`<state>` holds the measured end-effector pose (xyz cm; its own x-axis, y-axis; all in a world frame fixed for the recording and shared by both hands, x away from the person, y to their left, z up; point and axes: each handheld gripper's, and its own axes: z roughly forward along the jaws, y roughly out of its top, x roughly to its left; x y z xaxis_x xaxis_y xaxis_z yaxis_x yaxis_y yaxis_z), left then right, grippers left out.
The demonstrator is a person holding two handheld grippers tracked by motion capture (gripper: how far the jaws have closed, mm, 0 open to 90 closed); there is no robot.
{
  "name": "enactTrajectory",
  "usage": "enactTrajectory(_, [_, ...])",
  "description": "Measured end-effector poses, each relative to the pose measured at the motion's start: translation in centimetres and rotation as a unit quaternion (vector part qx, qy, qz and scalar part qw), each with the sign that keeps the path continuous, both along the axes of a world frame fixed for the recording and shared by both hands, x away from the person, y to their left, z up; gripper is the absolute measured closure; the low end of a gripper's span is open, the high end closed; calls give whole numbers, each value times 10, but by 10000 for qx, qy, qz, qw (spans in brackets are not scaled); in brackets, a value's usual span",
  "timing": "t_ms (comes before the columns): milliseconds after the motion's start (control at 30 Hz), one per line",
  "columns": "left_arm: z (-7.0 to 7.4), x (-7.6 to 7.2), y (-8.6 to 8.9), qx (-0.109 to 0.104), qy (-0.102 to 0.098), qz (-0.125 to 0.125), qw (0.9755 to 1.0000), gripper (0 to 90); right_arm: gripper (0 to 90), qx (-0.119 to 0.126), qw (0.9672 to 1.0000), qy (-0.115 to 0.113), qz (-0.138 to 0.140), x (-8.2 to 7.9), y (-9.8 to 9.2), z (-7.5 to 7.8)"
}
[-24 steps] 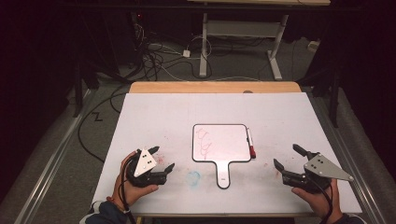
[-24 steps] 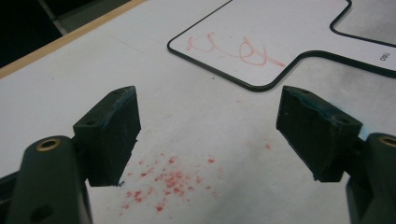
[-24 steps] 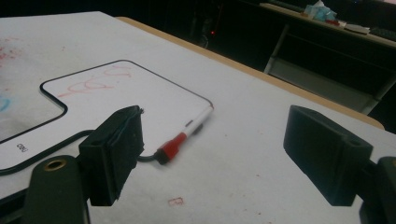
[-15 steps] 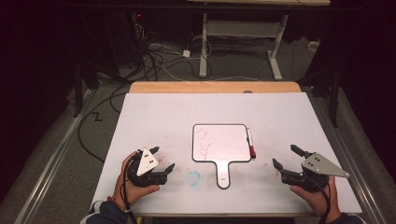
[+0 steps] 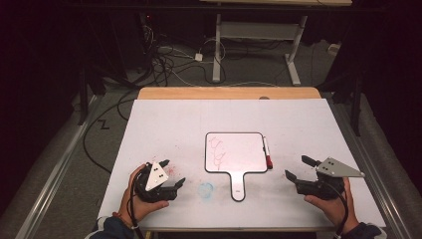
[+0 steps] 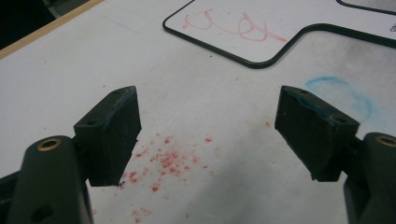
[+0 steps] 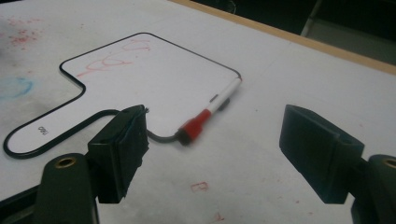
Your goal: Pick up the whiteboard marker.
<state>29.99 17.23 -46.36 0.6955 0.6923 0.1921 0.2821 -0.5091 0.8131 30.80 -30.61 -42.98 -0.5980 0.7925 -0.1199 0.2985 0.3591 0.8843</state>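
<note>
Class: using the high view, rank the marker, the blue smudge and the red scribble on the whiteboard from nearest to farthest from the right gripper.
From the right gripper:
1. Marker, beside the whiteboard's right edge.
2. Red scribble, on the board's left half.
3. Blue smudge, on the table left of the handle.
</note>
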Motion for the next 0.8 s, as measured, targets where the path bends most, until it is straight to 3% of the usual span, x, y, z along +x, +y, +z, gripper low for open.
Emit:
enactTrajectory(133, [-1,-1,0,50,79,6,10000,218,265,-38,10000,-25,65,5,2,1])
enactTrajectory(333, [0,-2,1,35,20,-106,9999,211,276,-50,9998,125,131,14,7,5])
enactTrajectory(367, [0,-2,1,55,31,-118,9999,211,281,71,9994,329,128,21,8,7])
enactTrajectory(500, [-2,-2,-1,165,80,-115,9998,211,296,112,9983,568,50,30,8,9])
enactTrajectory(633, [-3,-2,-3,231,81,-141,9996,214,300,59,9941,1081,-21,49,12,9])
enactTrajectory(800, [-3,-2,-4,227,79,-211,9995,215,327,-33,9914,1306,-15,66,18,8])
